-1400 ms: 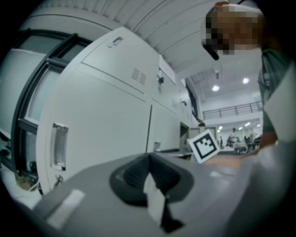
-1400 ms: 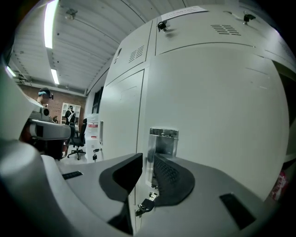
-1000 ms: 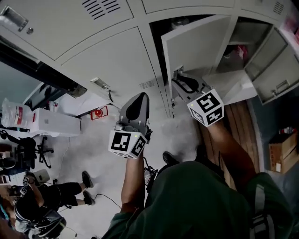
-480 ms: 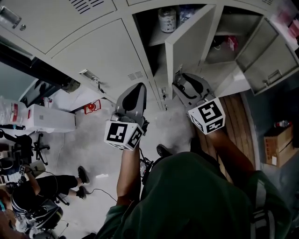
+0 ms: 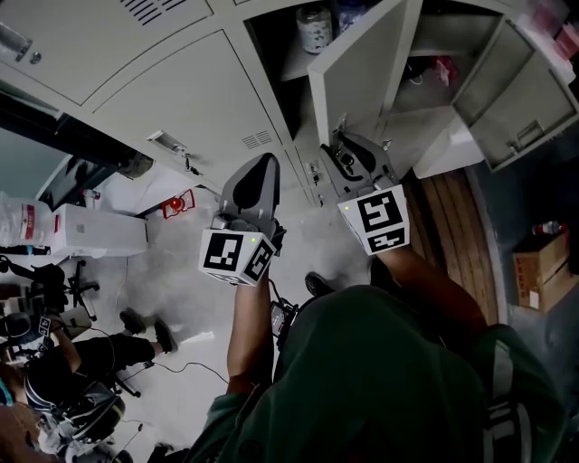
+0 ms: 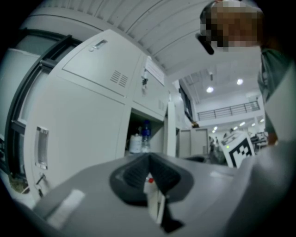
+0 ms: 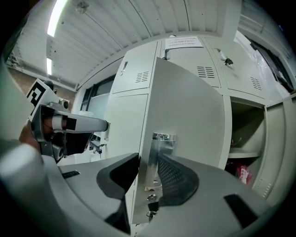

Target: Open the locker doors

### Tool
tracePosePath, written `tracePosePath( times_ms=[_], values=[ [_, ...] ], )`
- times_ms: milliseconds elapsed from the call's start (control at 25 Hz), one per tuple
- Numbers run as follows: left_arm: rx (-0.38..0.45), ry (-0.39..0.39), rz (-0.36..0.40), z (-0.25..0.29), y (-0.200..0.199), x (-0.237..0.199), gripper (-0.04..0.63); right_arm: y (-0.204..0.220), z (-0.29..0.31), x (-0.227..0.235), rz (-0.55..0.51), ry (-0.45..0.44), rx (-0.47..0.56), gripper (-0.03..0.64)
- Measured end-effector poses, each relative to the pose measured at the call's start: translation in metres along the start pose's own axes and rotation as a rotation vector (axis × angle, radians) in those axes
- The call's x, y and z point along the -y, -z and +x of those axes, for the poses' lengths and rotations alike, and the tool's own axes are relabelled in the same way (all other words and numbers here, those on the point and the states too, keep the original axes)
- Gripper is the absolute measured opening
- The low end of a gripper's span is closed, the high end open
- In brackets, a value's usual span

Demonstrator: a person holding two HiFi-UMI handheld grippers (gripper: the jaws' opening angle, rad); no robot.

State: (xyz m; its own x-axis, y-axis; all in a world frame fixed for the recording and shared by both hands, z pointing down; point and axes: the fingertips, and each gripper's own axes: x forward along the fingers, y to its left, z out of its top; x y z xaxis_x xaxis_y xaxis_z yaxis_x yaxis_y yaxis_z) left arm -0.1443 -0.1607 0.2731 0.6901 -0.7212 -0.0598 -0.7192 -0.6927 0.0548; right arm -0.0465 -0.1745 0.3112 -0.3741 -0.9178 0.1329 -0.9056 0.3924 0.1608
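Jaws of right gripper (image 5: 345,155) just eased apart, astride upright free edge of open locker door (image 5: 357,72) at its latch (image 7: 157,152), clamping nothing; left gripper (image 5: 261,174), jaws together and empty, nearer closed door (image 5: 190,99) leftward.

- I see a locker shelf (image 5: 297,61) at the upper centre carrying a pale jar (image 5: 314,27).
- The grey floor (image 5: 181,298) at left bears a white box (image 5: 99,232); a cardboard box (image 5: 541,271) sits far right.

Pale grey floor (image 5: 181,298), wooden planks (image 5: 457,235), cardboard box (image 5: 541,274), ceiling strip light (image 7: 58,16)
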Motion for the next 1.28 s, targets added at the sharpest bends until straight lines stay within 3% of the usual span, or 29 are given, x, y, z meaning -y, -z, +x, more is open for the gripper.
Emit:
tracePosePath(
  times_ms=[320, 1000, 1160, 1280],
  values=[
    [0.0, 0.023, -0.008, 0.006, 0.001, 0.006, 0.0, 0.006, -0.025, 0.007, 0.019, -0.009, 0.006, 0.125],
    [-0.013, 0.077, 0.006, 0.05, 0.005, 0.083, 0.0, 0.027, -0.124, 0.072, 0.031, -0.024, 0.035, 0.117],
    [-0.014, 0.075, 0.015, 0.059, 0.008, 0.11, 0.0, 0.027, -0.136, 0.085, 0.037, -0.064, 0.047, 0.166],
    [-0.012, 0.067, 0.012, 0.065, 0.01, 0.125, 0.0, 0.035, -0.135, 0.097, 0.039, -0.056, 0.02, 0.167]
  ],
)
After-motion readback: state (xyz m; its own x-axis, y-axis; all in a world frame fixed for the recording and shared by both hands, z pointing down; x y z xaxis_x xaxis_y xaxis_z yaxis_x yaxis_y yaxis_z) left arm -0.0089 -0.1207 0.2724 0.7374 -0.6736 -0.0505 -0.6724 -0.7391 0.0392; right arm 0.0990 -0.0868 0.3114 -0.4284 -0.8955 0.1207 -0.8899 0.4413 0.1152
